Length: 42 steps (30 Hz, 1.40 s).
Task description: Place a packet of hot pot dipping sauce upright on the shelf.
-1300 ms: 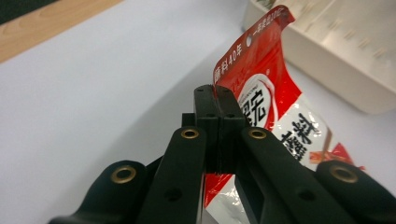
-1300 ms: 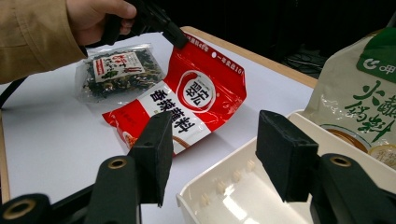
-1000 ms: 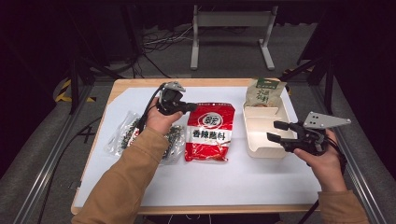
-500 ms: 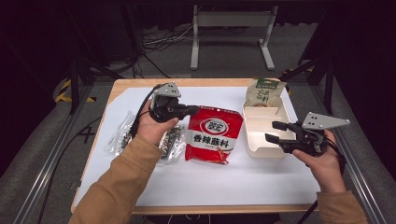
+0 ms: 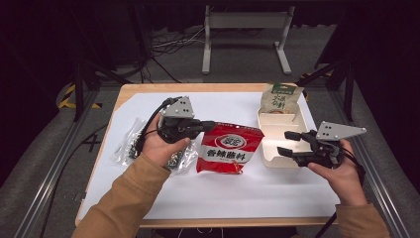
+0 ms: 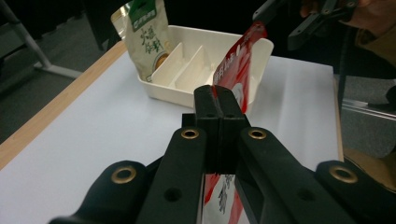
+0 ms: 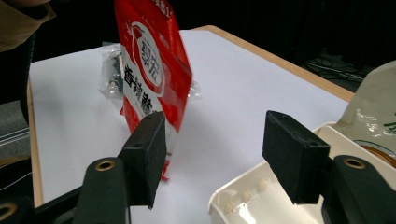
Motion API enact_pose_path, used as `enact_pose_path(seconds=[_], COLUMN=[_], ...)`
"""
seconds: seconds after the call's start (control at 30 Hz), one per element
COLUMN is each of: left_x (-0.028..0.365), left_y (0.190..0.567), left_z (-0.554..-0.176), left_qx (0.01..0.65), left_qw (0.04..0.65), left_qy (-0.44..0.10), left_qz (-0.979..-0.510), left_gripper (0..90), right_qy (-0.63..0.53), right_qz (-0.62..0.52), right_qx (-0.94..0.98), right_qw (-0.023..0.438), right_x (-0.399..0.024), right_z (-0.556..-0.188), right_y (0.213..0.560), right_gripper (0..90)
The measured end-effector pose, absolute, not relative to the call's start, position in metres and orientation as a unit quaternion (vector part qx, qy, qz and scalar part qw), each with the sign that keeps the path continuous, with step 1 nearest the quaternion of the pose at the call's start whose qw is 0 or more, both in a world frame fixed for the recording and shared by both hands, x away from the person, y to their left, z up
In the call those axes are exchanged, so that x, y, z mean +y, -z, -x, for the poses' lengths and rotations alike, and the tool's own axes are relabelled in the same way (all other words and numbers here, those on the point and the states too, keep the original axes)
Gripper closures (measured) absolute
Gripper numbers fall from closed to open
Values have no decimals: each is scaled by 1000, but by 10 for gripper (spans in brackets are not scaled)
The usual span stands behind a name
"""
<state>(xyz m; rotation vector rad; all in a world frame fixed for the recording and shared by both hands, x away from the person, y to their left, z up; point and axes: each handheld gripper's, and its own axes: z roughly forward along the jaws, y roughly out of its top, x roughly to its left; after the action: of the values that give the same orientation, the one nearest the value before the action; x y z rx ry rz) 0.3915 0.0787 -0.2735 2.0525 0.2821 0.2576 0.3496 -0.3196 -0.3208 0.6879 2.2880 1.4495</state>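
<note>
The left gripper (image 5: 210,124) has closed on the red packet's (image 5: 229,148) upper corner and raised that edge off the table, so the packet now stands tilted from the jaws instead of lying flat. The right gripper (image 5: 288,143) has edged slightly toward the packet.

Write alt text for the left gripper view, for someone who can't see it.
The left gripper is shut on the red snack bag, lifting its edge above the white table. Beyond sits a cream divided tray holding a green pouch.
</note>
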Motion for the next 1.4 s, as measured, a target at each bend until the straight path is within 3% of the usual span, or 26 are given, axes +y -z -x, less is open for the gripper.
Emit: enact_pose_path(seconds=[0.57, 1.03, 1.23, 1.3, 1.33, 1.4], left_x=[75, 62, 60, 61, 61, 62], left_y=[258, 245, 244, 244, 244, 244], left_z=[-374, -356, -355, -355, -355, -355], left_qx=[87, 56, 52, 56, 56, 58], left_qw=[525, 546, 550, 554, 554, 556], left_qy=[-109, -88, -89, -88, -88, -89], left_qz=[-840, -831, -829, -826, -826, -825], left_gripper=[900, 900, 900, 900, 900, 900], right_qy=[-495, -501, -515, -509, -509, -509], right_qz=[-227, -185, -168, -160, -160, -148], right_qx=[824, 842, 838, 842, 842, 845], right_qw=[160, 78, 69, 74, 74, 68], right_x=[-298, -269, -263, -263, -263, -265], right_z=[-354, -355, -356, -357, -357, -357], right_y=[330, 357, 362, 361, 361, 359], right_gripper=[367, 433, 564, 700, 700, 808])
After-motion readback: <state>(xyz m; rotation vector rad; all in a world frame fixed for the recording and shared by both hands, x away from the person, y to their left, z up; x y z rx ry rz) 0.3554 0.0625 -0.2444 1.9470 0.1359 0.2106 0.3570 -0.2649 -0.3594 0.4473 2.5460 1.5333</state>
